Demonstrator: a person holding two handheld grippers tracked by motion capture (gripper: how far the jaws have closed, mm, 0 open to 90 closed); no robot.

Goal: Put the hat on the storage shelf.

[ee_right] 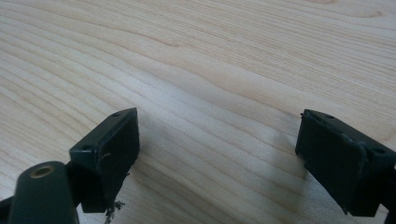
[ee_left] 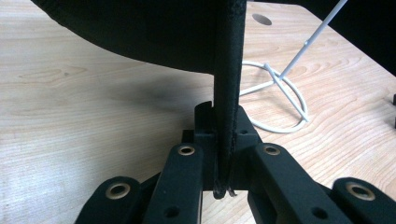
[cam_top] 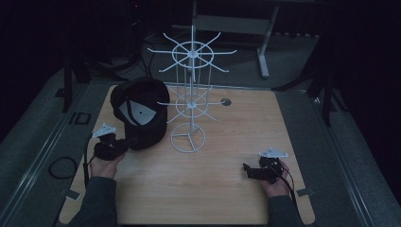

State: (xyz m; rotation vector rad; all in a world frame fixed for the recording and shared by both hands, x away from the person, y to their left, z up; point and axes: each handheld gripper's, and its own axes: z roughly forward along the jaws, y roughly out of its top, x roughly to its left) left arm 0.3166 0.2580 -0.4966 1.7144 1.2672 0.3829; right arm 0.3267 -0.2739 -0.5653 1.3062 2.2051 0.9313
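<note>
We see a black baseball cap lying on the wooden counter just left of the white wire display rack, its crown turned up and away from us so the pale inner lining faces the high camera, and its brim reaching toward the near left, where the left hand-held gripper meets it. The cap's long axis runs from that near-left brim edge up toward the rack's upper tier. In the left gripper view the brim stands on edge as a thin vertical black band, and we see the jaws pressed together on it, pinching it firmly, with the cap's dark body above and the rack's round wire foot just to the right of the brim; the high view cannot resolve that pinch. The right hand-held gripper sits well to the right of the rack's foot, near the counter's front right. In the right gripper view its jaws stand spread wide over bare wood grain, with nothing between them.
</note>
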